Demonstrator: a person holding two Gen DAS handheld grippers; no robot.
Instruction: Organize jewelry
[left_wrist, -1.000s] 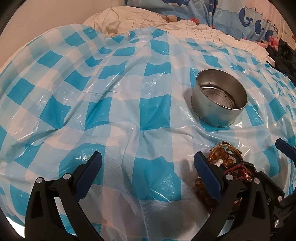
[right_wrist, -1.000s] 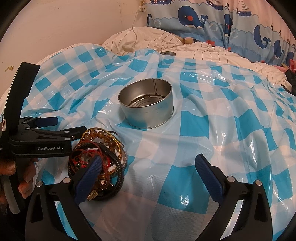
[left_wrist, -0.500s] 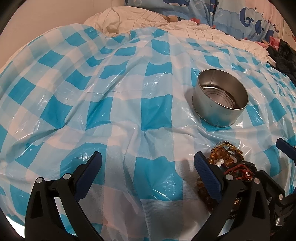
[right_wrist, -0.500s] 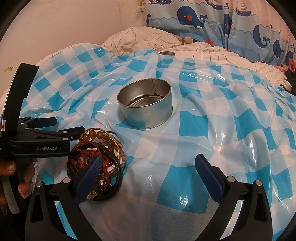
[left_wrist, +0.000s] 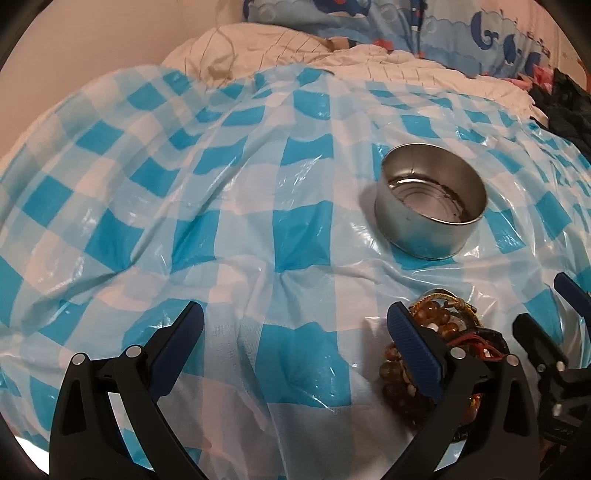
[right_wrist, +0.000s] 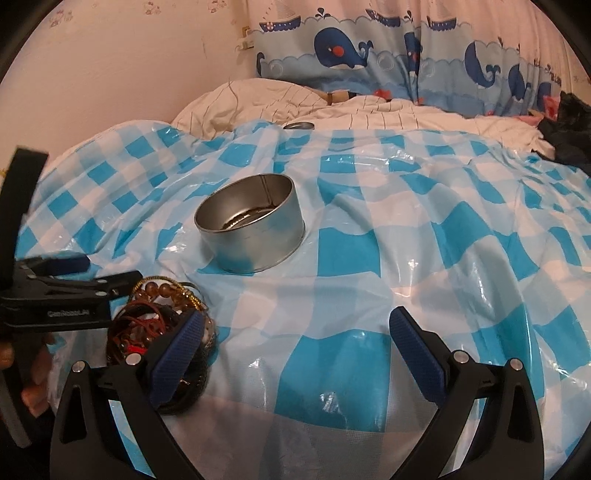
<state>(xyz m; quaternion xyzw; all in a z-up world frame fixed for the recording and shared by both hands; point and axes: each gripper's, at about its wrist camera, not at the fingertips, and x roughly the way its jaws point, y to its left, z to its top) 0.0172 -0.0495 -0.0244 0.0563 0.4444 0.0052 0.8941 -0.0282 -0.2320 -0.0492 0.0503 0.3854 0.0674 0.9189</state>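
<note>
A tangled pile of bracelets (left_wrist: 436, 328) (right_wrist: 155, 314), amber beads with red and black cords, lies on the blue-checked plastic sheet (left_wrist: 258, 229). A round, shallow metal tin (left_wrist: 430, 206) (right_wrist: 251, 229) stands beyond the pile, with nothing in it. My left gripper (left_wrist: 295, 347) is open over bare sheet; its right finger covers part of the pile. My right gripper (right_wrist: 295, 347) is open too, its left finger in front of the pile's right side. In the right wrist view the left gripper (right_wrist: 74, 284) shows from the side, at the pile's left.
A white quilt (right_wrist: 332, 110) and whale-print pillows (right_wrist: 369, 55) lie at the back. A small metal lid (right_wrist: 298, 126) rests at the sheet's far edge. Dark clothing (left_wrist: 565, 107) is heaped at the far right. A hand (right_wrist: 29, 380) holds the left gripper.
Both cameras have tilted up and shifted slightly; the tin and pile sit lower in the right wrist view. The jewelry and tin have not moved. Both grippers stay open.
</note>
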